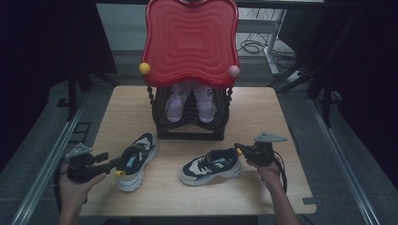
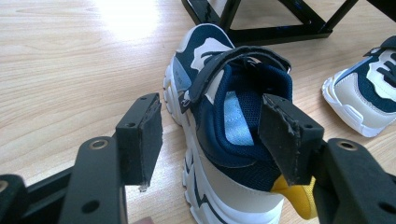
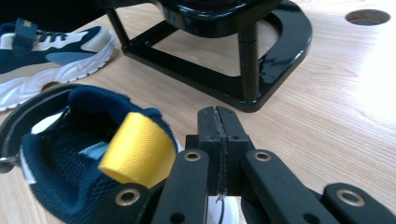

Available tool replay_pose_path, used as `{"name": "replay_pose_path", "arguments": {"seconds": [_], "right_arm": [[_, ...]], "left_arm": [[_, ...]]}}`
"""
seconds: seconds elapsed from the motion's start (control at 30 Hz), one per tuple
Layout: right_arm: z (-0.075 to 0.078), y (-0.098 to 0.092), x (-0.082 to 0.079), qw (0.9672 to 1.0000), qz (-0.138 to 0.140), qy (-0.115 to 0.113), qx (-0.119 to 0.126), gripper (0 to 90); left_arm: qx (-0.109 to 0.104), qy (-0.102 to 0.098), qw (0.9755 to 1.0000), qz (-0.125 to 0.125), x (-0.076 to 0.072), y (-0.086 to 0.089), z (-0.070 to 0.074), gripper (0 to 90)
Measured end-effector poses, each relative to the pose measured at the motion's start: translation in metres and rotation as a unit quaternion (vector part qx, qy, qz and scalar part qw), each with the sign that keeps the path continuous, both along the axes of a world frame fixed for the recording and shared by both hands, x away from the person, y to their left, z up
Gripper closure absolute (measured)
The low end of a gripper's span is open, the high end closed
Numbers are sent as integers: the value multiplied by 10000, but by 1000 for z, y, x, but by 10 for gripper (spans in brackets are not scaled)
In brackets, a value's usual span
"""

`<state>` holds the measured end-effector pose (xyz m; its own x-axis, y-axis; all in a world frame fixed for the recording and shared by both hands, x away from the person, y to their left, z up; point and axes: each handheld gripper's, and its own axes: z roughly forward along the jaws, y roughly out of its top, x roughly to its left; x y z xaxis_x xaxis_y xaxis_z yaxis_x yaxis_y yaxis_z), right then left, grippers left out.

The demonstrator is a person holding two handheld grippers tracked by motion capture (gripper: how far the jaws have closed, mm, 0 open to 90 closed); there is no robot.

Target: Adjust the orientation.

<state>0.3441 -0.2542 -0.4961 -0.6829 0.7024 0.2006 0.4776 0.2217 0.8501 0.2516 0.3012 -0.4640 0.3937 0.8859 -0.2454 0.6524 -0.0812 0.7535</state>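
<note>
High view shows us our left gripper (image 1: 112, 165) at the heel of the left sneaker (image 1: 136, 159), near the table's (image 1: 263, 108) left edge. Its jaws stand wide apart, straddling the heel collar; whether the pads touch we cannot tell. Our right gripper (image 1: 238, 149) sits just beside the heel of the right sneaker (image 1: 211, 166), jaws pressed fully together with nothing between them, next to the yellow pull tab (image 3: 135, 149). Farther back stands the black rack (image 1: 190, 124).
</note>
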Motion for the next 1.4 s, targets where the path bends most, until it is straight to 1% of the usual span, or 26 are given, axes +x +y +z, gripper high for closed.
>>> {"name": "replay_pose_path", "arguments": {"seconds": [0.03, 0.07, 0.2, 0.33, 0.5, 0.53, 0.6, 0.8, 0.87, 0.9, 0.93, 1.03, 1.07, 1.1, 1.13, 1.17, 1.2, 1.23, 1.4], "right_arm": [[0, 0, 0, 10000, 0, 0, 0, 893], [0, 1, -1, 10000, 89, -22, -2, 893], [-1, 1, -4, 9998, 180, -38, 17, 893], [-2, -2, -8, 9998, 167, -45, 13, 894], [-2, -4, -16, 9997, 202, -118, -13, 894], [-2, -7, -21, 9997, 197, -128, -9, 894], [-3, -9, -26, 9997, 187, -132, 27, 894], [-3, -13, -38, 9996, 209, -170, 11, 894], [-4, -16, -46, 9996, 202, -193, 8, 894], [-4, -16, -46, 9996, 202, -193, 8, 894], [-4, -17, -51, 9996, 223, -195, -11, 894], [-3, -17, -56, 9995, 237, -197, -8, 894], [-3, -18, -62, 9995, 246, -199, -23, 894], [-3, -18, -62, 9995, 246, -199, -23, 894], [-2, -18, -67, 9995, 251, -208, -40, 894], [-2, -18, -67, 9995, 251, -208, -40, 894], [-2, -17, -71, 9994, 273, -220, -62, 894], [-2, -17, -71, 9994, 273, -220, -62, 894], [-2, -16, -83, 9993, 285, -233, -75, 894]], "left_arm": [[0, 0, 10000, 0, 0, 0, 0, 397], [4, 1, 10000, -4, 0, 0, 0, 397], [3, 6, 10000, -11, 0, -1, 0, 397], [7, 6, 10000, -7, 0, -1, 0, 397], [7, 3, 10000, 5, 0, 0, 0, 397], [9, 3, 10000, 2, 0, 0, 0, 397], [13, 7, 10000, -2, 0, -1, 0, 397], [14, 9, 10000, -5, 0, -1, 0, 397], [14, 7, 10000, -6, 0, -1, 0, 397], [13, 6, 10000, -8, 0, -1, 0, 397], [15, 2, 10000, -14, 0, -2, 0, 397], [14, -1, 10000, -13, 0, -2, 0, 396], [9, 3, 10000, -2, 0, -1, 0, 396], [14, 0, 10000, -3, 0, -1, 0, 396], [12, 0, 10000, -5, 0, -1, 0, 396], [12, 0, 10000, -5, 0, -1, 0, 397], [12, -1, 10000, -13, 0, -2, 0, 396], [12, -1, 10000, -13, 0, -2, 0, 397], [12, -4, 10000, -8, 0, -1, 0, 396]]}}
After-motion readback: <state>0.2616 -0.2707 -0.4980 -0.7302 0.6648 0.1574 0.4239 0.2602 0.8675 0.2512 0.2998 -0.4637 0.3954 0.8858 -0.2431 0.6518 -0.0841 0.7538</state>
